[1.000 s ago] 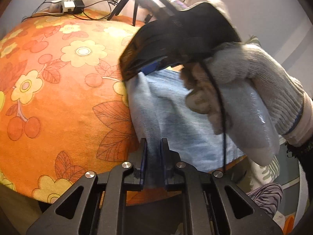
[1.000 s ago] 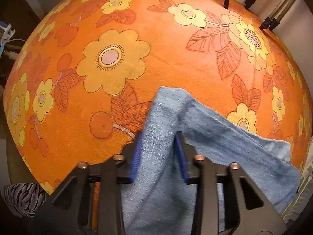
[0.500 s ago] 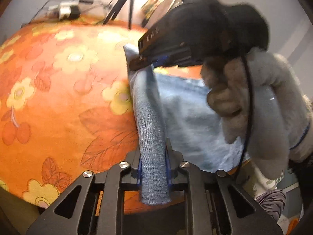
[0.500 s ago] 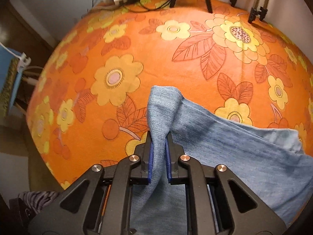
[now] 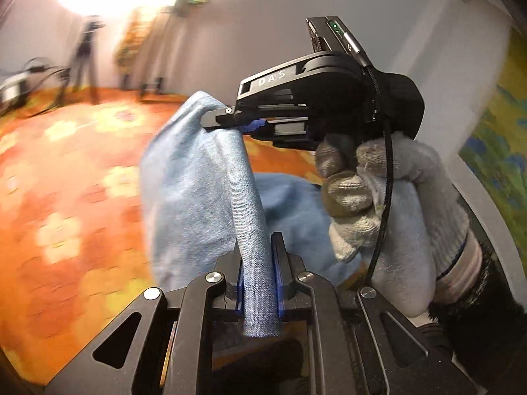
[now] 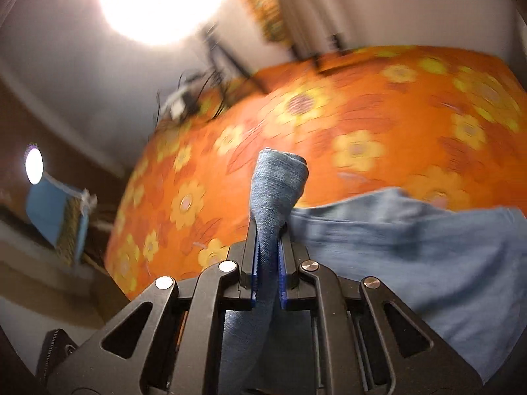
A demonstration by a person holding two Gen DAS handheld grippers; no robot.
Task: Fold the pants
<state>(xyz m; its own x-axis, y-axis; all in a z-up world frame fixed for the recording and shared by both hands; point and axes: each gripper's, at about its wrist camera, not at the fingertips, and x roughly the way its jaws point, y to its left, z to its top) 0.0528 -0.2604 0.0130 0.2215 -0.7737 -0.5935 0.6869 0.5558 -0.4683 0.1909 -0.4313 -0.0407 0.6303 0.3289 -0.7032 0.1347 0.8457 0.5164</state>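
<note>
The pants [image 5: 194, 197] are light blue denim, partly lifted off the orange flowered cloth [image 5: 66, 197]. My left gripper [image 5: 258, 256] is shut on a bunched fold of the pants near the bottom of its view. My right gripper [image 5: 224, 120], held in a gloved hand [image 5: 378, 197], shows ahead in the left wrist view, shut on another part of the same edge. In the right wrist view my right gripper [image 6: 267, 240] is shut on a rolled fold of the pants [image 6: 411, 256], which trail off to the right over the cloth [image 6: 362, 115].
Tripod legs [image 5: 82, 62] and cables with a power strip [image 6: 181, 105] stand at the far edge of the cloth. A bright lamp [image 6: 158, 0] glares above. A blue item [image 6: 56, 210] sits off the table's left side. A patterned cloth [image 5: 497, 151] hangs at the right.
Both grippers have risen and tilted up, lifting the pants' edge off the cloth. The right gripper went from open around the fabric to shut on it. Both views are now motion-blurred.
</note>
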